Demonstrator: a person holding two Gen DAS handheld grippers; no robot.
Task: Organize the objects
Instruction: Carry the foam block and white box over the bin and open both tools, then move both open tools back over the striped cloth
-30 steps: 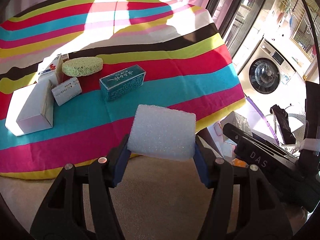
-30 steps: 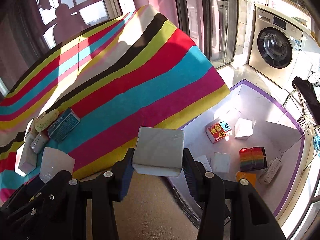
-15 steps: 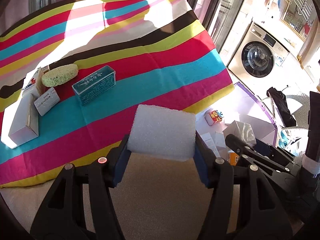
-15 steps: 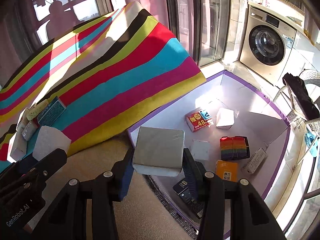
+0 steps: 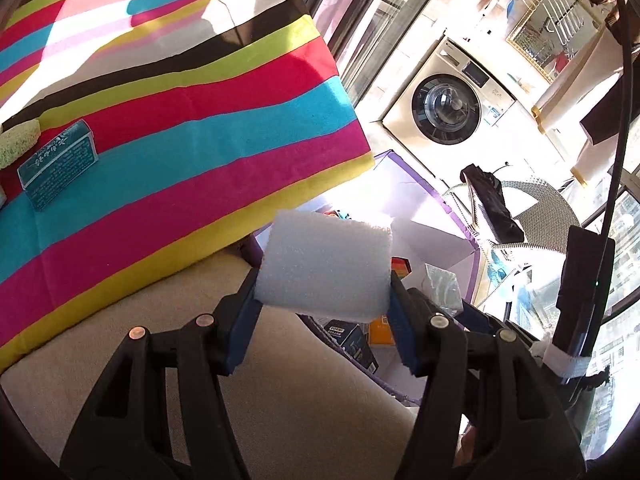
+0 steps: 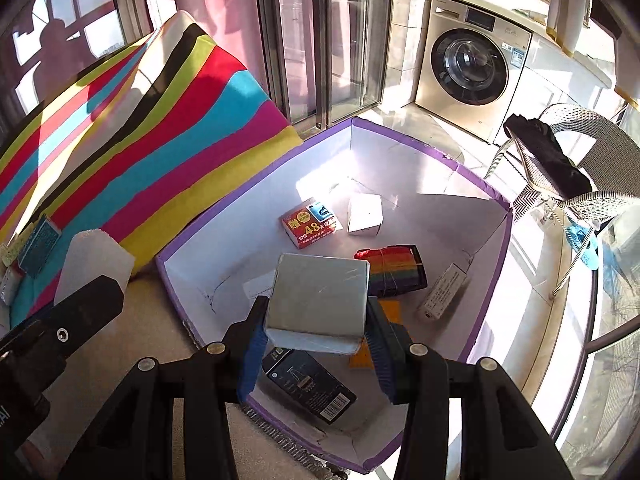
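Left gripper (image 5: 323,312) fingers clamp white foam block (image 5: 326,266), near purple-rimmed bin (image 6: 488,192) edge; right gripper (image 6: 316,342) fingers clamp grey box (image 6: 320,296) above bin's interior

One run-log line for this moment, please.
left gripper: holds white foam block | right gripper: holds grey box above purple-rimmed bin

Both claws are swinging rightward, away from the striped cloth (image 5: 172,128) and toward the purple-edged box (image 6: 404,148) on the floor. The right claw (image 6: 316,320) is now carrying its grey box (image 6: 320,300) over the open box's near side. The left claw (image 5: 324,304), gripping the white foam block (image 5: 326,266), is coming level with the box's near corner.
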